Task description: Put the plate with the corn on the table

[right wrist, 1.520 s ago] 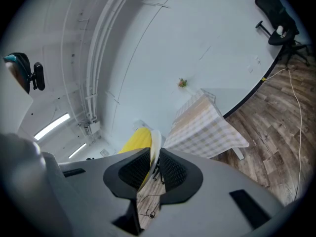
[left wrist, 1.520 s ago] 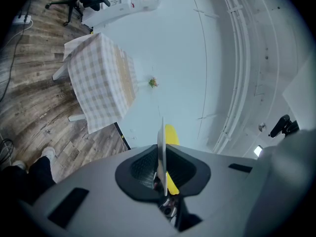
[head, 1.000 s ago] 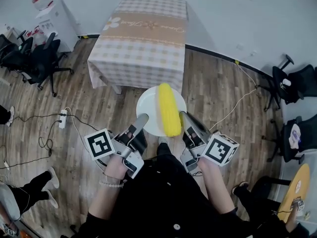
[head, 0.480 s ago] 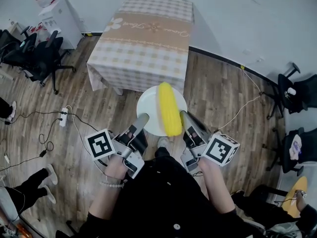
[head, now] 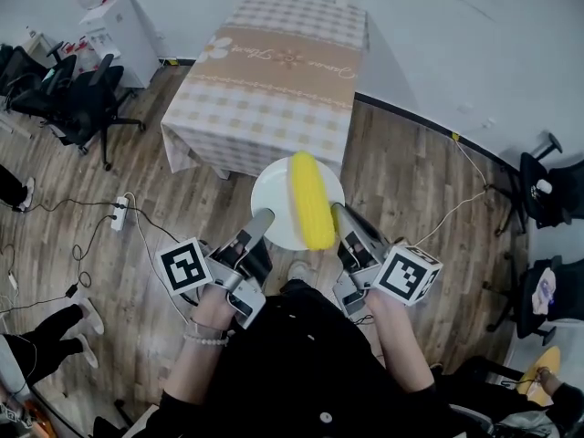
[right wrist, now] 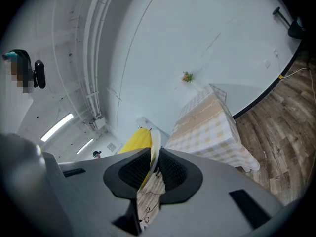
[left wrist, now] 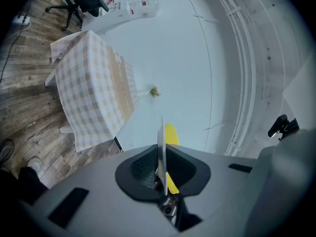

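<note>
1. Plate (head: 272,197) with the corn (head: 308,201) sits at the centre of the head view, carried above the wooden floor (head: 401,172), just below the checked table (head: 274,71) in the upper middle.
2. The left gripper (head: 261,219) clamps the plate's left rim and the right gripper (head: 338,213) its right rim; each gripper view shows the thin rim pinched between the pads.
3. Compared with a second ago, the table has drifted slightly nearer the plate; the hold looks unchanged.
4. The carry seems under way, and the plate must still get over the tabletop before lowering.
</note>
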A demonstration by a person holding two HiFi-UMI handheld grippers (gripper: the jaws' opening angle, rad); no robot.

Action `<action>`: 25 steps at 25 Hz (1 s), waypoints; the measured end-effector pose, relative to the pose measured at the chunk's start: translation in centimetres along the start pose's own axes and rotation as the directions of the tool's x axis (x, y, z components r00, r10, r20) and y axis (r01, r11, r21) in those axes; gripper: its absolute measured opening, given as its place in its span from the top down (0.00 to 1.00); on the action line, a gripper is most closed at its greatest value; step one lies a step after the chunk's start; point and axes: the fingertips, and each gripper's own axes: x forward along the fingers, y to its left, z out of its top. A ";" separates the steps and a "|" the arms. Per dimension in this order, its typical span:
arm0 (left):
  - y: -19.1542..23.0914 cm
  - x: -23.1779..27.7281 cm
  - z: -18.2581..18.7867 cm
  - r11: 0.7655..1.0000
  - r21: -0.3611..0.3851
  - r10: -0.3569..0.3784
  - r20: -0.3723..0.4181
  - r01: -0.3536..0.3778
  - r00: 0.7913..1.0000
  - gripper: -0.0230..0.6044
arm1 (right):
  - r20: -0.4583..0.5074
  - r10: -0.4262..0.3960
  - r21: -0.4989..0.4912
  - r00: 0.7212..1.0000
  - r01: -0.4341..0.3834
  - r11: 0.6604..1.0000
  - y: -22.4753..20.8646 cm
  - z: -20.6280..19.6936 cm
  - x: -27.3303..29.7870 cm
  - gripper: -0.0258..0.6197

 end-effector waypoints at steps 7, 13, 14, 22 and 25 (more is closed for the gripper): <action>0.4 2.8 0.5 1.000 -0.011 0.005 0.016 -0.005 1.000 0.90 | -0.021 -0.005 -0.004 1.000 0.005 1.000 -2.1 2.1 0.9 0.82; 0.8 5.2 0.7 1.000 -0.011 0.012 0.028 -0.012 1.000 0.90 | -0.035 0.000 -0.002 0.999 0.000 1.000 -4.0 3.8 1.5 0.82; 0.9 5.6 0.7 1.000 -0.010 0.014 0.031 -0.013 0.999 0.90 | -0.037 0.003 -0.001 0.999 -0.003 1.000 -4.3 4.0 1.6 0.82; 1.3 8.3 0.8 1.000 -0.005 0.029 0.055 -0.029 0.998 0.90 | -0.052 0.030 0.009 0.998 -0.030 1.000 -6.2 6.1 2.4 0.83; 1.3 9.2 0.7 0.999 0.001 0.034 0.058 -0.034 0.998 0.90 | -0.055 0.035 0.012 0.998 -0.034 0.999 -6.9 6.7 2.4 0.83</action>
